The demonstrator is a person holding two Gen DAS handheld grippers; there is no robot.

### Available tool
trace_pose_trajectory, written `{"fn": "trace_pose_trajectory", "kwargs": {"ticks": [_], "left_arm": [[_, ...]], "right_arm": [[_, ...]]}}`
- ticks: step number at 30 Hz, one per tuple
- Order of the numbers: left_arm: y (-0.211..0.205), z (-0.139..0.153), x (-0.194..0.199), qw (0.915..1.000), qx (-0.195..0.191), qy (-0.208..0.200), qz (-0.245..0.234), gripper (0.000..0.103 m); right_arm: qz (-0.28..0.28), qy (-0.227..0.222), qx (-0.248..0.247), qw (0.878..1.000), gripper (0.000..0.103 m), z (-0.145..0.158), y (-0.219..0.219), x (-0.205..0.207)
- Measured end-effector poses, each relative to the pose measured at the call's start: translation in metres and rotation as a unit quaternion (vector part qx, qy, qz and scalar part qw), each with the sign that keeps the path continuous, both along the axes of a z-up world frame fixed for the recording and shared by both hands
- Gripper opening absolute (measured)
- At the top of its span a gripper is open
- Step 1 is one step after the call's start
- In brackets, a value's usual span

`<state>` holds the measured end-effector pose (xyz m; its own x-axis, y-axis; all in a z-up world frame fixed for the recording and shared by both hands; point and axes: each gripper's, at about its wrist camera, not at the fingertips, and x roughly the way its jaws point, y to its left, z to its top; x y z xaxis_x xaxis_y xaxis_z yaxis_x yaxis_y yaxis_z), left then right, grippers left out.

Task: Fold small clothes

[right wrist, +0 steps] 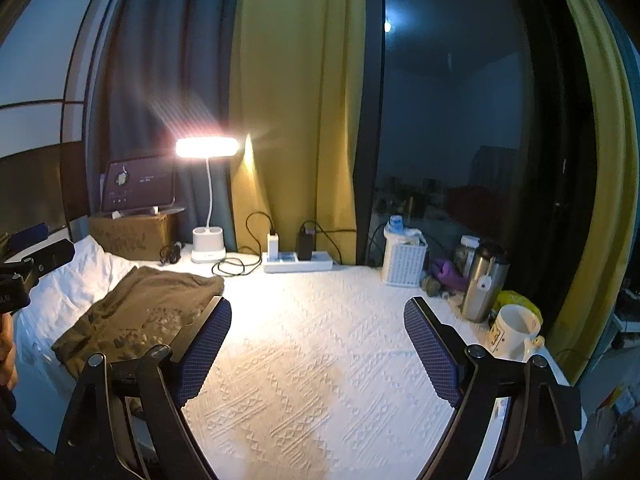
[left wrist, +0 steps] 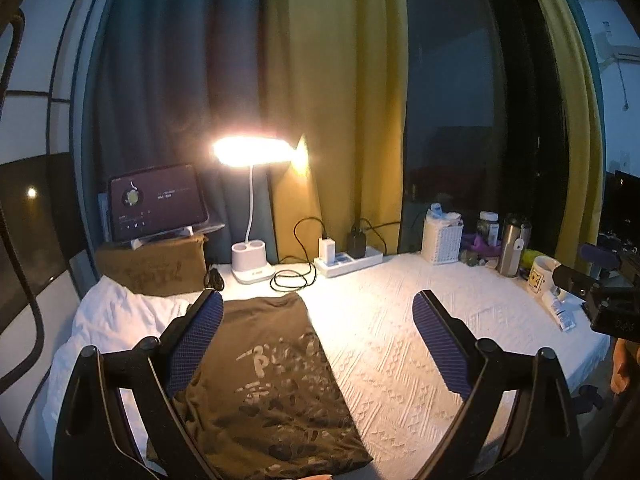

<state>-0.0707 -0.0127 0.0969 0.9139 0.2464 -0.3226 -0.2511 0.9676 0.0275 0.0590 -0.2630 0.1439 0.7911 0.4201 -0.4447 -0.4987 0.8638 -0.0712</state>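
We see a table covered by a white cloth with a raised woven pattern [right wrist: 320, 360]. On its left side lies 1 folded olive-brown T-shirt with a pale print [left wrist: 272, 384], partly over a crumpled white fabric [left wrist: 108, 320]. Along the far edge stand a brown cardboard box [left wrist: 156, 264] carrying a dark tablet on a stand [left wrist: 158, 202], a lit white desk lamp with a bendy neck [left wrist: 250, 256], a coiled black cable [left wrist: 292, 278] and a white power strip with 2 chargers plugged in [left wrist: 348, 258]. At the right sit a white perforated basket [right wrist: 404, 262], a glass jar [left wrist: 489, 226], a steel flask [right wrist: 482, 284] and a white printed mug [right wrist: 516, 332].
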Motion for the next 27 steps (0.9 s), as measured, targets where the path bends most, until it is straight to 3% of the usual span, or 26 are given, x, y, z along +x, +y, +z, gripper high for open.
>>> {"fn": "trace_pose_trajectory", "kwargs": {"ticks": [27], "left_arm": [[0.001,-0.008,0.002,0.9998,-0.016,0.011,-0.007,0.095]], "right_arm": [[0.008,0.013,-0.014,1.0,0.089,-0.011,0.011,0.003]]}}
